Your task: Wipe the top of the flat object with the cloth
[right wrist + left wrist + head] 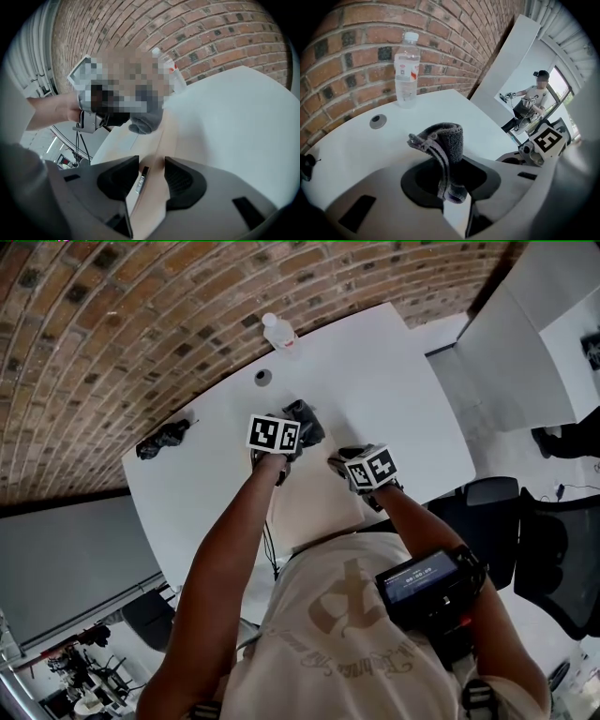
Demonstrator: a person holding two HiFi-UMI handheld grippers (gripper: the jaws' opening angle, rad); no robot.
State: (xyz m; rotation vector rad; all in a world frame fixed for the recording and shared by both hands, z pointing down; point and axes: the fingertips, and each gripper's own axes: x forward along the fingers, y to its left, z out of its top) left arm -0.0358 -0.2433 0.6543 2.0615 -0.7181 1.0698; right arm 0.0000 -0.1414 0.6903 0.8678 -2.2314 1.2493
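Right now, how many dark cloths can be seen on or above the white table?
2. A grey cloth is pinched in the left hand-held gripper above the white table; a dark crumpled cloth lies near the table's edge by the brick wall. The person's arms may hide others.

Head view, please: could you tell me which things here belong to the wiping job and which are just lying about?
In the job:
cloth, pinched in the left gripper
flat object, with the right gripper at it, jaws apart

Lying about:
water bottle
dark bundle
round grommet
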